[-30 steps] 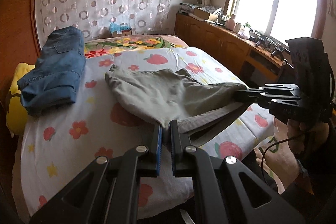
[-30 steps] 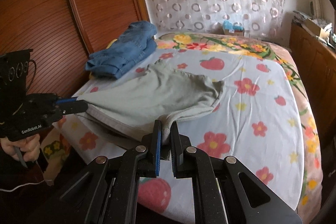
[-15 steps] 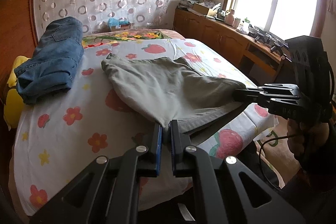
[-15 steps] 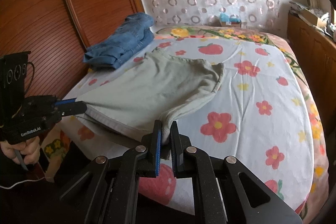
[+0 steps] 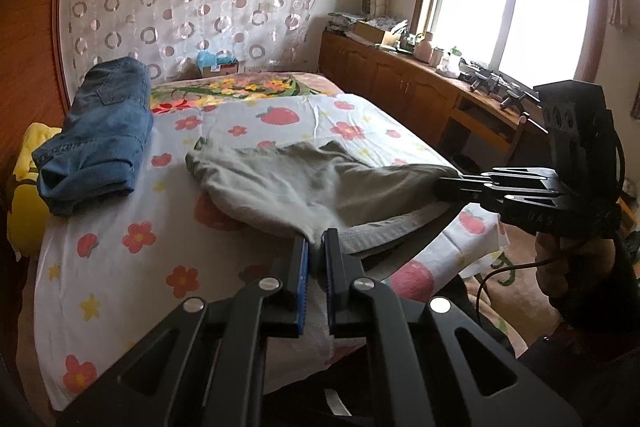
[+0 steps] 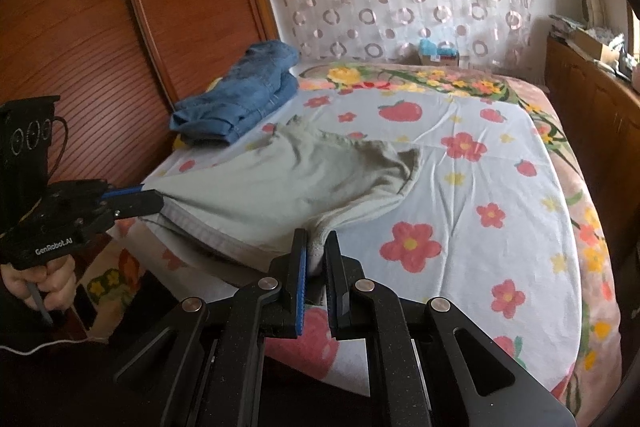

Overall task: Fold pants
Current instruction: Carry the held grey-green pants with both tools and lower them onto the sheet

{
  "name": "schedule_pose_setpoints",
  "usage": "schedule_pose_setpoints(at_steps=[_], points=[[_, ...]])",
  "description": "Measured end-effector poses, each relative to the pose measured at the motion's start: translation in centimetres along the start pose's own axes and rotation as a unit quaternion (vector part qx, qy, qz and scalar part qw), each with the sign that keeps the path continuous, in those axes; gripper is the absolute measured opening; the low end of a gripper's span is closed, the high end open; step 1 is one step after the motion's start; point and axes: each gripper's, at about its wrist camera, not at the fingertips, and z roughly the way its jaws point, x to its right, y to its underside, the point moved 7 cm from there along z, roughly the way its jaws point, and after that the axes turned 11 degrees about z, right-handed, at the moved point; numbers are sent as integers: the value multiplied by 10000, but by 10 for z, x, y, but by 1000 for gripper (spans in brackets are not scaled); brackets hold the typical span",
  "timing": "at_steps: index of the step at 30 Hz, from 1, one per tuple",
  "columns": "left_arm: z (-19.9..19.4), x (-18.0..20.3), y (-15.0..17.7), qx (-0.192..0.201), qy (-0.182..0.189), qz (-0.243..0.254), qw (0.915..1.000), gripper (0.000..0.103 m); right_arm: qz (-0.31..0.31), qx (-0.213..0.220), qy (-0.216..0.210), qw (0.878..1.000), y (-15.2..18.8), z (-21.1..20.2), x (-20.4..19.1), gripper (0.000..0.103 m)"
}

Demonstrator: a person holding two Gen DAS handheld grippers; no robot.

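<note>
Grey-green pants [image 5: 304, 183] spread on a flowered bed [image 5: 120, 267], near edge raised off the sheet, far end resting flat ahead of both fingertips. Left gripper [image 5: 315, 247] closed narrow on one corner of the near edge, cloth pinched between the blue pads [image 5: 302, 267]; right gripper [image 6: 316, 247] closed likewise on the other corner, cloth bunched between its pads. In the left view, right gripper [image 5: 440, 183] to the right of the fingers, level with them; in the right view, left gripper [image 6: 154, 201] to the left, its tips at the hem. Grips set well apart, probably to keep the edge taut between them and the fabric free of sag, so that a fold line can form straight across. Corners held rather than mid-edge, likely so the whole width travels together. Doubled band of cloth visible below the raised edge, hence apparently more than one layer in hand; exact count not clear. Judged step: near edge lifted, ready to carry forward over the far end. Folded jeans [image 5: 100, 131] beyond and left of the fingers, against the wooden headboard [image 6: 80, 47], apart from the pants and clear of the fold path. Cabinet [image 5: 400, 91] under the window [image 5: 512, 3], right of the fingers, not involved. Main risk: uneven pull skewing the fold.
</note>
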Motion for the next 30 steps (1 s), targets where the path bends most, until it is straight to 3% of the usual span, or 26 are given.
schedule_pose_setpoints(at_steps=[13,30], points=[[6,-2,2,-35,6,-14,10000,4,45,39,-47,10000,-4,1,3,5],[64,-47,-29,-60,67,-233,9997,4,35,-61,-8,10000,-47,57,28,5]])
